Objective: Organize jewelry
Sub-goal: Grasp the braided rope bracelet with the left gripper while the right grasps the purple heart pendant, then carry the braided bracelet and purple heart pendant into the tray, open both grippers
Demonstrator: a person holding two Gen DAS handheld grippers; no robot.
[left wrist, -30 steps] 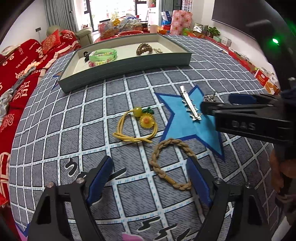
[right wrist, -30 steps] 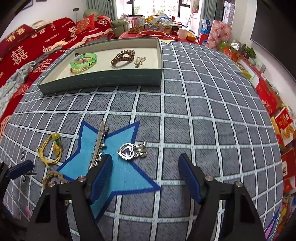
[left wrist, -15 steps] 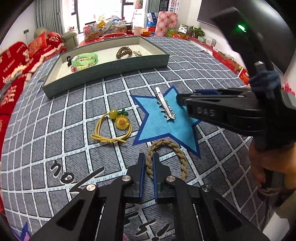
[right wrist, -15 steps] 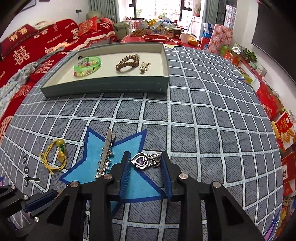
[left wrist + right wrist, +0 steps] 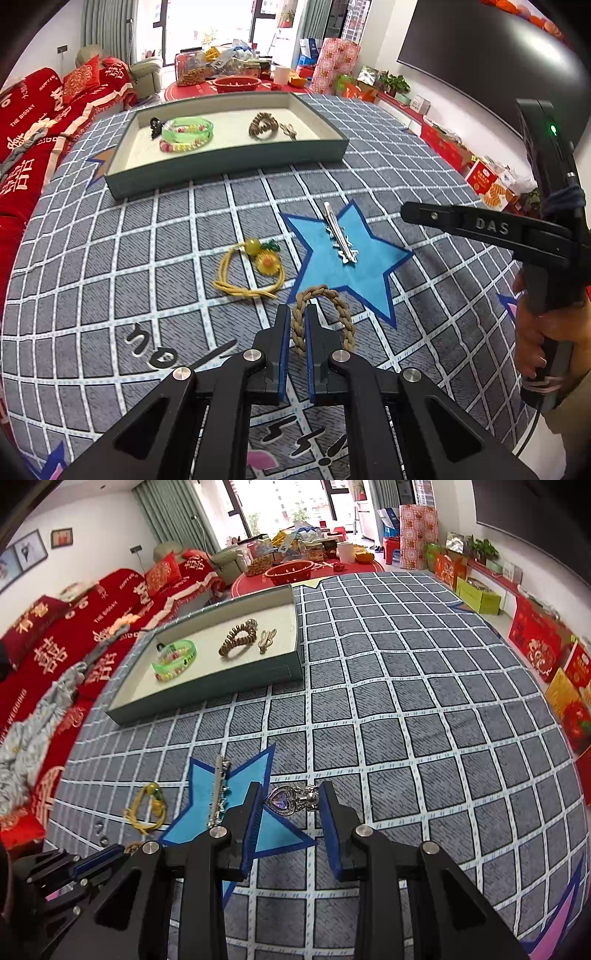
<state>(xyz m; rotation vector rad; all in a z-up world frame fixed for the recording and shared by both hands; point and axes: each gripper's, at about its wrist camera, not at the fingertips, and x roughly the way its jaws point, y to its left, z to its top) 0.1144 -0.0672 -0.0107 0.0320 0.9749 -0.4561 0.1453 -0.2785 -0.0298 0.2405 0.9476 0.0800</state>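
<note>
Pickup step: left gripper (image 5: 296, 328) pinching braided ring (image 5: 323, 317); right gripper (image 5: 291, 808) clamping heart pendant (image 5: 282, 800). Next: carry to tray (image 5: 229, 162).

Daylight: streaming in from far windows (image 5: 207, 26), overexposing them. Shadows: lying soft. Fisheye: bending edges, darkening corners. Focus: holding sharp; slight blurring at periphery.

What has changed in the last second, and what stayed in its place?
The left tongs closed on the braided hair tie, and the right tongs closed on the purple heart pendant. Both pieces appear to be lifting off the cloth. The silver hair clip, the yellow hair tie and the tray with its contents stayed put.
</note>
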